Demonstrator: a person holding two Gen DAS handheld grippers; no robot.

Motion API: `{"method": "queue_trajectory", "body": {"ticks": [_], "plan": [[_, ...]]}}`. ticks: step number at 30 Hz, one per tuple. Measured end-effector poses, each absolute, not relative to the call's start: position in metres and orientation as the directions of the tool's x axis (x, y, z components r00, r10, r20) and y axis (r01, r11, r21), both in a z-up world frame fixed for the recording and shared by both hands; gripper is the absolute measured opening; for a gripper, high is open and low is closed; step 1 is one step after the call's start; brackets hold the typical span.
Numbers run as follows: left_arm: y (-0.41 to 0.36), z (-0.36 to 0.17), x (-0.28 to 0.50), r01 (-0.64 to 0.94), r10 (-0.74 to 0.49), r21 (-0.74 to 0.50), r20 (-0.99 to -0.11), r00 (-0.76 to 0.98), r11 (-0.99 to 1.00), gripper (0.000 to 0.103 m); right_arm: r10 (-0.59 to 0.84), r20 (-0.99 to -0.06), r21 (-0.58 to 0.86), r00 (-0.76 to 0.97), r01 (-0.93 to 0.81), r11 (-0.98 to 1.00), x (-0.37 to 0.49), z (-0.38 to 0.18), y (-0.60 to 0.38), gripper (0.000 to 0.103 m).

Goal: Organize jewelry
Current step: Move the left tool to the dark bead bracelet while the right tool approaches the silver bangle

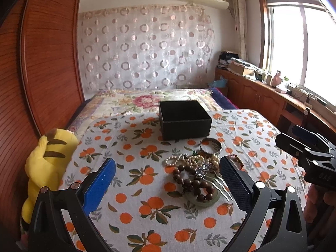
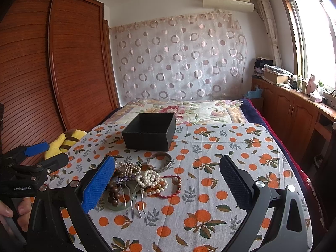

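Observation:
A pile of jewelry (image 1: 197,168) lies on the orange-print cloth (image 1: 147,210): pearl strands, a dark wooden bead bracelet (image 1: 193,183), a hair comb, a green bangle and a silver bangle (image 1: 210,146). An open black box (image 1: 184,119) stands behind it. My left gripper (image 1: 168,180) is open and empty, just short of the pile. In the right wrist view the pile (image 2: 142,178) sits left of centre, the box (image 2: 150,131) behind. My right gripper (image 2: 166,180) is open and empty, its blue left finger (image 2: 98,184) beside the pile.
A yellow plush toy (image 1: 48,159) lies at the cloth's left edge beside a wooden wardrobe (image 1: 48,63). The flowered bedspread (image 1: 147,100) stretches behind the box. Wooden cabinets (image 1: 262,96) with clutter run along the right under the window.

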State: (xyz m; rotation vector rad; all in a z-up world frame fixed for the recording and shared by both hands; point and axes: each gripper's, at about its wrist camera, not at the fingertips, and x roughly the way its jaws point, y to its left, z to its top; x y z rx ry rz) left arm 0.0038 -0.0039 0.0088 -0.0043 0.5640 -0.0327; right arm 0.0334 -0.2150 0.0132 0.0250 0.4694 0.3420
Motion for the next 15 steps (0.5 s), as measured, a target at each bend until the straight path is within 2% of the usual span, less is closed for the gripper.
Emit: {"method": "queue_trajectory", "body": {"ticks": [9,13,14,15], "plan": [[0.002,-0.024,0.029,0.078,-0.093,-0.051,-0.605,0.791,0.996,0.095,0.344,-0.472,0.093,0.812,-0.342,0.935,0.04,-0.014,-0.216,0.1],[0.006,-0.036,0.037,0.101,-0.128,-0.078,-0.632,0.765,0.992,0.095,0.354,-0.489,0.09,0.797,-0.358,0.93,0.042,-0.021,-0.215,0.096],[0.006,-0.039,0.041,0.107,-0.136,-0.085,-0.639,0.757,0.991,0.093,0.357,-0.492,0.092,0.794,-0.361,0.928,0.043,-0.023,-0.216,0.095],[0.007,-0.041,0.043,0.111,-0.142,-0.089,-0.647,0.749,0.99,0.086,0.36,-0.496,0.092,0.79,-0.364,0.927,0.044,-0.025,-0.216,0.095]]}}
